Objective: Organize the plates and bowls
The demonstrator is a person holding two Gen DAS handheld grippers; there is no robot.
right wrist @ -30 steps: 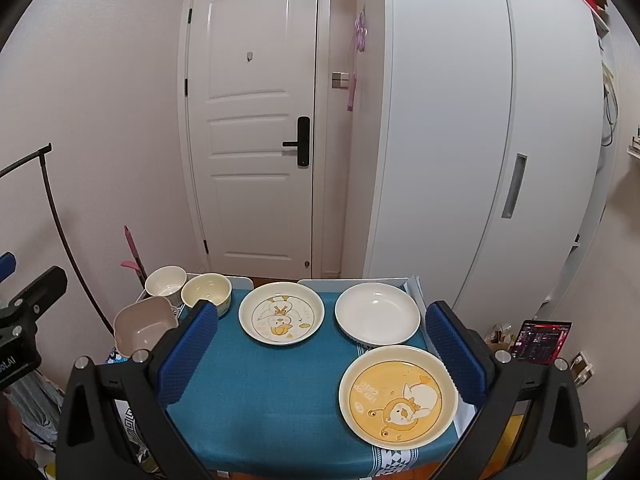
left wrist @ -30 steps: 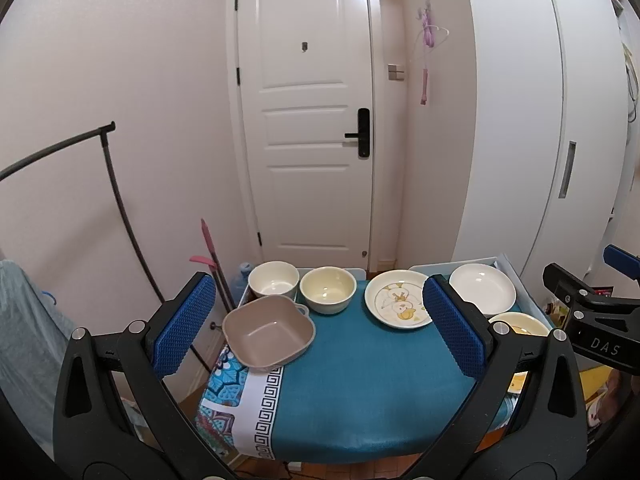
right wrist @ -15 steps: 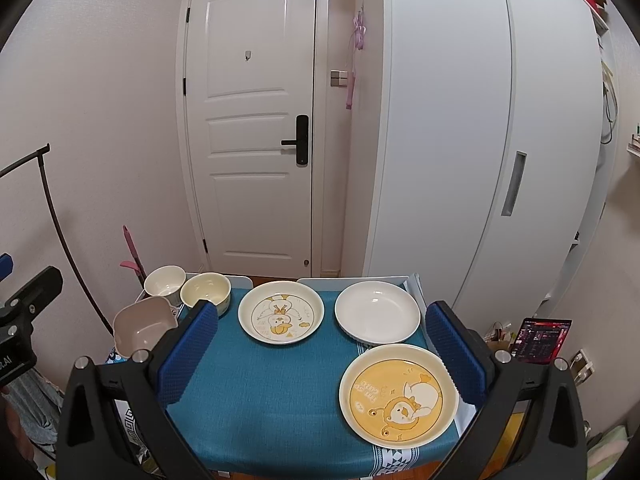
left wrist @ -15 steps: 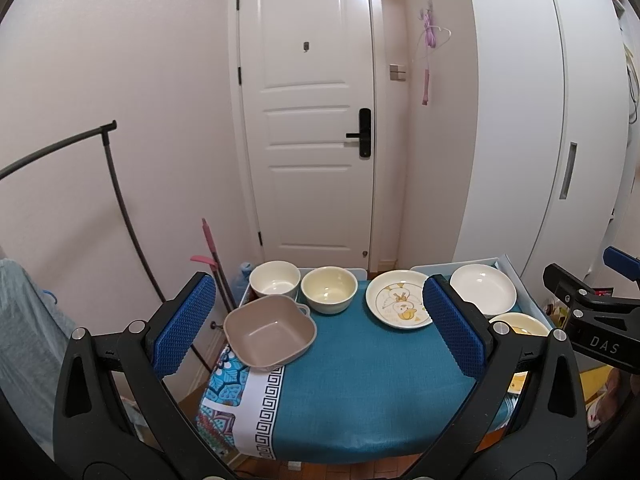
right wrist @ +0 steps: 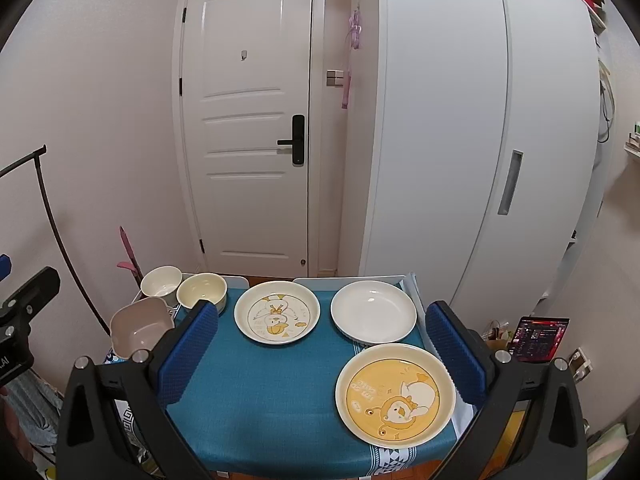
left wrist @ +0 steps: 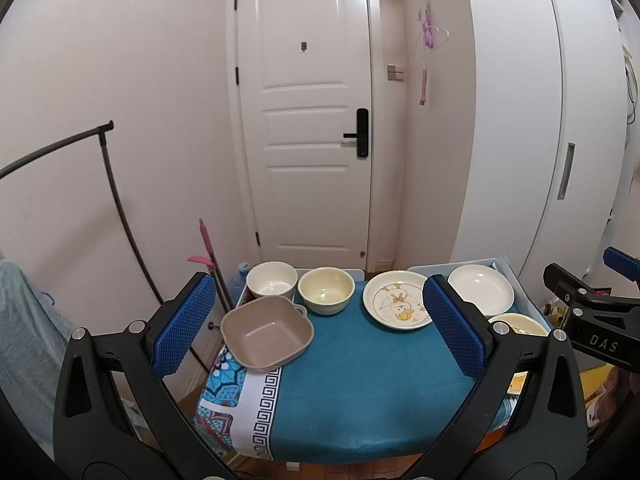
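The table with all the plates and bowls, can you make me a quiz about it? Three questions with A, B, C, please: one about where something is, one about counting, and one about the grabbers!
1. Where is the orange bear plate?
A. Beside the bowls at the far left
B. At the near right corner of the table
C. Inside the white plate

2. How many bowls are there?
A. Three
B. One
C. Five

3. What are the two grippers doing?
A. Both squeeze a plate
B. One holds a bowl
C. Both are open and hold nothing

Answers:
1 B: it lies nearest the camera, just in front of the plain white plate.
2 A: the brown square bowl, the white bowl and the cream bowl.
3 C: the left gripper and the right gripper have their blue pads spread wide, with nothing between them.
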